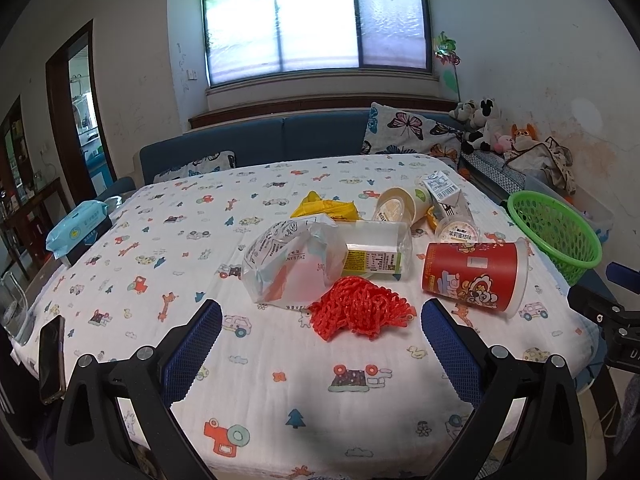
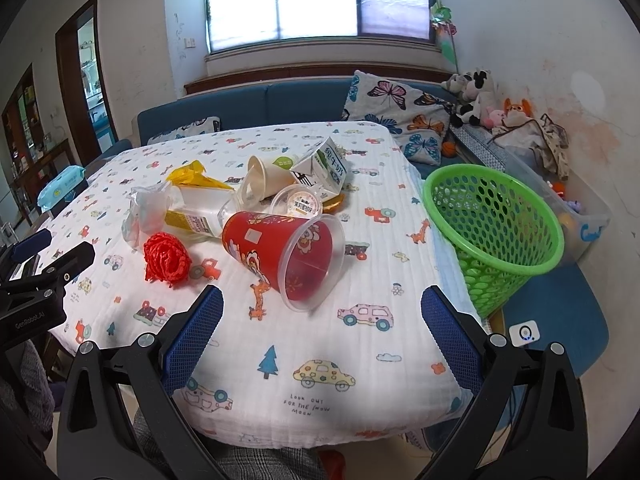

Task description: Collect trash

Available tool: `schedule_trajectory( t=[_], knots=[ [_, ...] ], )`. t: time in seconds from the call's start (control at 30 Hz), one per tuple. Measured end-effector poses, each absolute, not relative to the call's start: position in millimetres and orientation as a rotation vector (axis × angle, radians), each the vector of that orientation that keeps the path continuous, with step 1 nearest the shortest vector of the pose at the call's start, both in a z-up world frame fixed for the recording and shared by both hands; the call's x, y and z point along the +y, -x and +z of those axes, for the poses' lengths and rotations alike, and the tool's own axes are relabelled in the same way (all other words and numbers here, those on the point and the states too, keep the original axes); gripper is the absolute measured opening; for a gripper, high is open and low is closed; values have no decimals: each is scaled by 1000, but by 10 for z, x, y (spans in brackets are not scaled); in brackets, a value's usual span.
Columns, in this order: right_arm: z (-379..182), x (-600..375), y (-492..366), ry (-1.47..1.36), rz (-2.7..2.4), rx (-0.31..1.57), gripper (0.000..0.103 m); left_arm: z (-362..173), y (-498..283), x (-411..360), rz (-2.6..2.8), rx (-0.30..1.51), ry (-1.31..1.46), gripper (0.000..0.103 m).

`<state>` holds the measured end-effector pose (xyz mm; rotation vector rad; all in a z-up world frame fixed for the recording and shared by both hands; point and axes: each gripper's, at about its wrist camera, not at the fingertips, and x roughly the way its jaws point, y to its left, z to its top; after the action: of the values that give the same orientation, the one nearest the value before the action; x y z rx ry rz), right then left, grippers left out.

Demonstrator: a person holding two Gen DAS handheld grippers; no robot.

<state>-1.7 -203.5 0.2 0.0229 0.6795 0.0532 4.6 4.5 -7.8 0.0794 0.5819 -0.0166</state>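
Trash lies in a heap on the patterned tablecloth (image 1: 280,380): a red net (image 1: 358,312), a white plastic bag (image 1: 288,264), a clear bottle (image 1: 376,254), a red cup (image 1: 474,274) on its side, a yellow wrapper (image 1: 324,208), a paper cup (image 1: 404,202), a milk carton (image 1: 446,194) and a small lidded tub (image 1: 458,232). A green basket (image 2: 492,232) stands tilted at the table's right edge. My left gripper (image 1: 320,320) is open, just short of the red net (image 2: 166,258). My right gripper (image 2: 322,308) is open, just short of the red cup (image 2: 284,252).
A blue wipes pack (image 1: 76,228) and a phone (image 1: 52,356) lie at the table's left edge. A blue sofa with butterfly pillows (image 2: 392,112) and soft toys (image 2: 476,96) stands behind the table. A clear storage box (image 2: 580,216) sits beyond the basket.
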Motion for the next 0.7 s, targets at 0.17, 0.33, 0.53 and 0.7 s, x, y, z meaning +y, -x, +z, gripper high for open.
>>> schedule_trajectory(
  t=[0.17,0.33,0.53,0.7],
  knots=[
    [-3,-2033,7,-24,53,681,98,-80,-69,60,-14,584,-79,97],
    [-26,-2032,-42,-22,57,686,98,-90,-97,78,-15,587,-80,97],
    [-46,-2025,-64,-20,61,688,98,-110,-148,75,-12,592,-83,97],
    [-57,-2007,-112,-12,73,690,98,-131,-207,95,-10,603,-83,97]
  ],
)
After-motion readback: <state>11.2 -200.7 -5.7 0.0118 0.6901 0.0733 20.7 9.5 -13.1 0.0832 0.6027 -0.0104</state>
